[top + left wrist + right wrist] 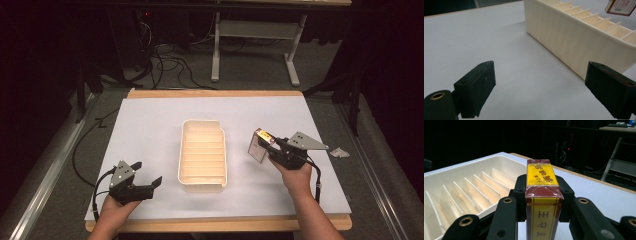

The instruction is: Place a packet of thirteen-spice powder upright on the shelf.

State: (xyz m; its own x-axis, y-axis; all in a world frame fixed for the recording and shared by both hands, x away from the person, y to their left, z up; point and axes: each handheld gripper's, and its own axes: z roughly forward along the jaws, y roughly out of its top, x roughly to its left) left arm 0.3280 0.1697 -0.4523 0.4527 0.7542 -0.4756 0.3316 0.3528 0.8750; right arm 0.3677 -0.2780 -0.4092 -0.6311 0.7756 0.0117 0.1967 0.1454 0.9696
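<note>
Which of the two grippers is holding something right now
The right gripper, beside the cream tray: its jaws clamp a red and yellow box. The left gripper stands open over bare table.

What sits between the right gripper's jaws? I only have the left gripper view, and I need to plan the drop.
Observer: The right gripper is shut on a red and yellow box.
Operator: Is the tray empty?
Observer: Yes, the high view shows every slot of the cream tray bare.
Operator: And where is the box relative to it?
Observer: In the high view the box is to the tray's right, clear of its rim.
</note>
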